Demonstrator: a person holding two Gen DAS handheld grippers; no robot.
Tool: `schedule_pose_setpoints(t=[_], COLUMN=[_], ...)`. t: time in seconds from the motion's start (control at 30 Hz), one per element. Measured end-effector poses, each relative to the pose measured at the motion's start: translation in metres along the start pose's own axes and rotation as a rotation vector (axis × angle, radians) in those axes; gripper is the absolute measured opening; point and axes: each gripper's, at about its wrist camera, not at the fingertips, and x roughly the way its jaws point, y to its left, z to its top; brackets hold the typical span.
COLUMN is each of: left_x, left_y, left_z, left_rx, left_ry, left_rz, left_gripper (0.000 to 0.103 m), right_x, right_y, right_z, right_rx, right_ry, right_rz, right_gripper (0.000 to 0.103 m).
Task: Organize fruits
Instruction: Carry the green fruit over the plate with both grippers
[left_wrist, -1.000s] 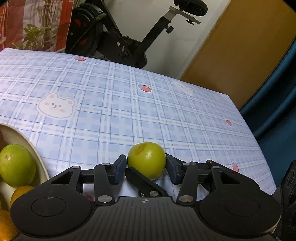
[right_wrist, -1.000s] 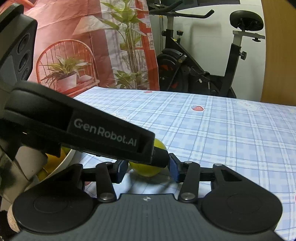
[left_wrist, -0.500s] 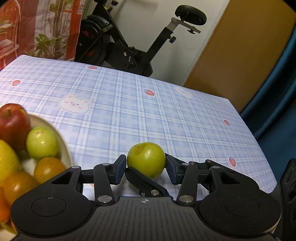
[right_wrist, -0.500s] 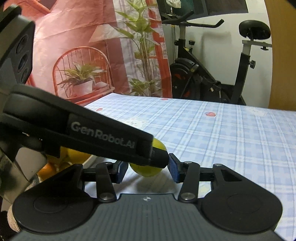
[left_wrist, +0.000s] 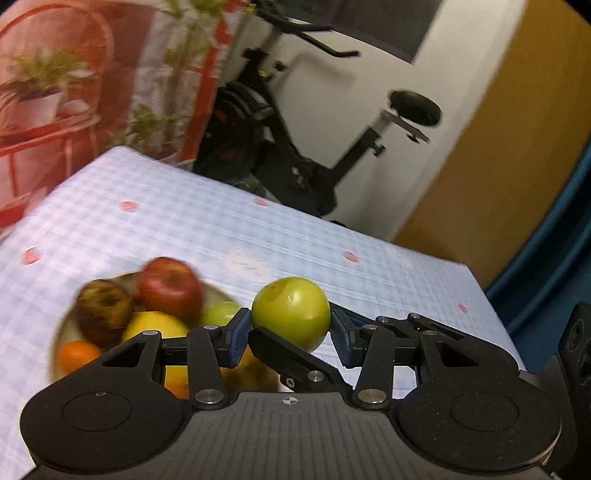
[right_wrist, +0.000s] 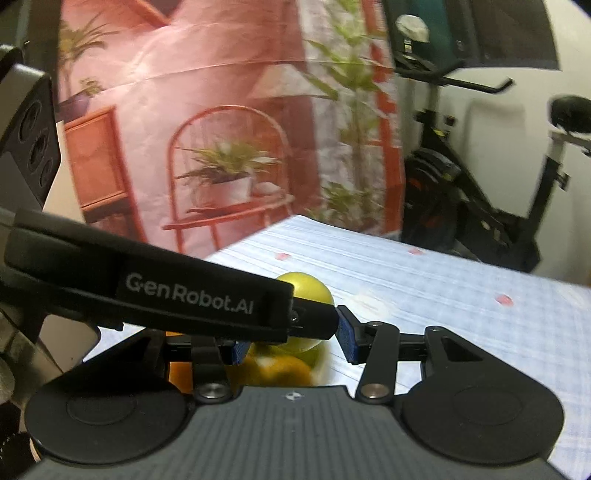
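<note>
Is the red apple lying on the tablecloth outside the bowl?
No, the red apple sits in the bowl on top of the other fruit.

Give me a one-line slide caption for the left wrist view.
Left gripper and right gripper's finger hold a green fruit above the checked tablecloth, beside a bowl of mixed fruit.

black gripper (left_wrist: 291, 325), blue pads (left_wrist: 236, 334), silver screws

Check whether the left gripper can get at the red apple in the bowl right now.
Probably not yet. The left gripper is shut on the green fruit, so its jaws are full. The red apple itself lies uncovered on top of the bowl, close ahead.
</note>
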Motion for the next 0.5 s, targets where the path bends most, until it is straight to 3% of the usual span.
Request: schedule_pose_setpoints(t=[0.3, 0.5], left_x=[-0.027, -0.028], left_y=[0.061, 0.079], left_z=[-0.004, -0.006], left_rx=[-0.128, -0.162], left_ry=[0.005, 0.019], left_rz=[0.063, 0.073], left_gripper=[0.049, 0.049], right_x=[0.049, 0.072], right_y=[0.068, 0.083], right_z=[0.009, 0.007], right_rx=[-0.111, -0.153], right_ry=[0.056, 0.102], right_rz=[0.109, 0.130], right_gripper=[0.049, 0.049])
